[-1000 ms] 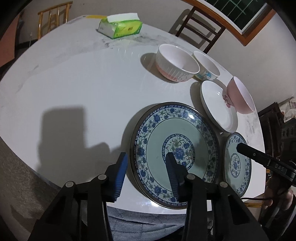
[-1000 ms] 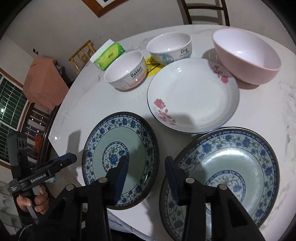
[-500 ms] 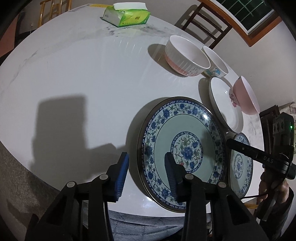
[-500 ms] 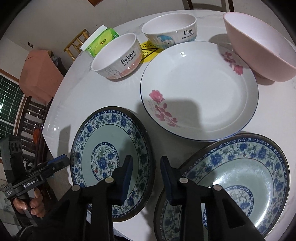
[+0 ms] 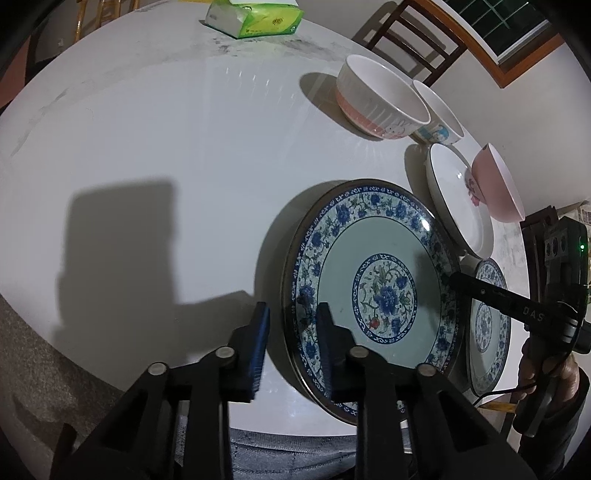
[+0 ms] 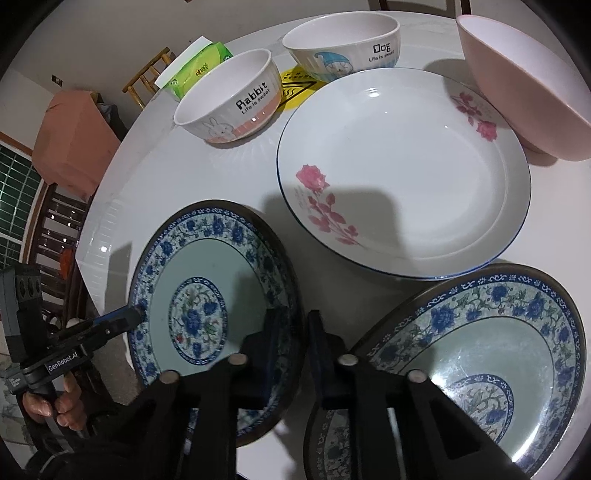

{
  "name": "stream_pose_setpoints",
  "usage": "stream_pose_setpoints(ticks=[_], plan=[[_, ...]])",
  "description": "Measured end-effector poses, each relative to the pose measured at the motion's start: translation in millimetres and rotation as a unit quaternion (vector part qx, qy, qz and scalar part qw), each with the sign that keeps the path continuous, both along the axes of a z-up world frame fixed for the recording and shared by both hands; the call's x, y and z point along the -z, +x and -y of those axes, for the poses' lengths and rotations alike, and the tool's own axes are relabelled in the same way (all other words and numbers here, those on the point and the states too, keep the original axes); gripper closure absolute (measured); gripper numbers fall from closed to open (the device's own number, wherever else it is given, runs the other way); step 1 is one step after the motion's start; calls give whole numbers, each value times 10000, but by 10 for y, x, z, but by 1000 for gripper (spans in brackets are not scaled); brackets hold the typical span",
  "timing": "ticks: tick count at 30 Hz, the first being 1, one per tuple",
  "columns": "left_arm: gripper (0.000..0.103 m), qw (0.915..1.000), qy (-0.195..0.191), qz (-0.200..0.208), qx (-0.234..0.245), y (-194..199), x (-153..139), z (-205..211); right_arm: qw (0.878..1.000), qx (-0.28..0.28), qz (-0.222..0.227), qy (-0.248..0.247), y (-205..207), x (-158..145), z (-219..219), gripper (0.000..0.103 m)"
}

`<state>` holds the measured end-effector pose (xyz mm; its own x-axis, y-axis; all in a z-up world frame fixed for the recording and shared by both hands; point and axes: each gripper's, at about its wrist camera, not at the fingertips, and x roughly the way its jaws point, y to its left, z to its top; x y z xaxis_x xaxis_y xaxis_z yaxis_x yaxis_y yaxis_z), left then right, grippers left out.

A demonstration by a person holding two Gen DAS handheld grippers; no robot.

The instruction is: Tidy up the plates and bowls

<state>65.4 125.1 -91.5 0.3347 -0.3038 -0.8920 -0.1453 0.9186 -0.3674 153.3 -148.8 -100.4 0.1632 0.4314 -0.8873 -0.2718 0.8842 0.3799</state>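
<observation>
A: So, nearest first — how do the two tools stand?

B: The left tool [image 5: 291, 336] has its blue pads on either side of the left rim of a blue-flowered plate [image 5: 369, 266], one pad outside and one on the inner border. Its jaws have just been closing, with the rim between them, and they look clamped on it. The right tool [image 6: 293, 341] has also just been closing. Its pads are together on the opposite rim of that same plate [image 6: 192, 266], pinching it.

A: And the plate itself?

B: It sits at the near edge of the white desk [image 5: 166, 147], with a tool at each side.

A: What lies beside it?

B: A second blue-flowered plate [image 6: 480, 347], just to the right, close to the right tool.

A: Further back?

B: A white plate with pink roses [image 6: 402, 173], then a pink bowl [image 6: 517, 85] against its far right edge. Behind those are a bowl marked "Rabbit" [image 6: 232, 107] and one marked "Dog" [image 6: 343, 48], side by side. A green tissue pack [image 5: 255, 18] lies at the far edge.
</observation>
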Motion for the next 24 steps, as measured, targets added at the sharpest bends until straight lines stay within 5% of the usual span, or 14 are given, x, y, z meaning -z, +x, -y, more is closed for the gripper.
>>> stream_pose_setpoints(ticks=[24], plan=[[91, 9971, 681, 317, -110, 154, -99, -355, 9995, 202, 85, 225, -158, 49, -459, 91]])
